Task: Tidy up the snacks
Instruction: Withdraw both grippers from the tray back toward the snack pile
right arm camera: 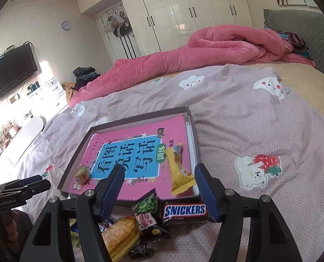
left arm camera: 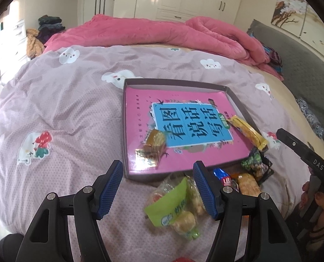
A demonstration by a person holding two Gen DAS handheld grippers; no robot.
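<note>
Both grippers hang spread wide, nothing held: the left gripper (left arm camera: pixel 157 187) over a green snack bag (left arm camera: pixel 175 207), the right gripper (right arm camera: pixel 159 192) above the Snickers bar (right arm camera: pixel 183 210). A yellow packet (right arm camera: pixel 179 170) lies in the shallow box (right arm camera: pixel 140 118).

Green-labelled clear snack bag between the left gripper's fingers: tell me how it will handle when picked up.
The green-labelled clear plastic snack bag looks crinkly and loosely filled with lumpy pieces, so it will probably flop and sag. Its glossy film may slip between the open left gripper pads. It seems light.

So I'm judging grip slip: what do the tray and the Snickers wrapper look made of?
Tray: apparently thin matte cardboard, judging by its folded, sharp-edged walls. Snickers wrapper: looks like glossy plastic film, crinkled with light glints, so probably slippery.
</note>
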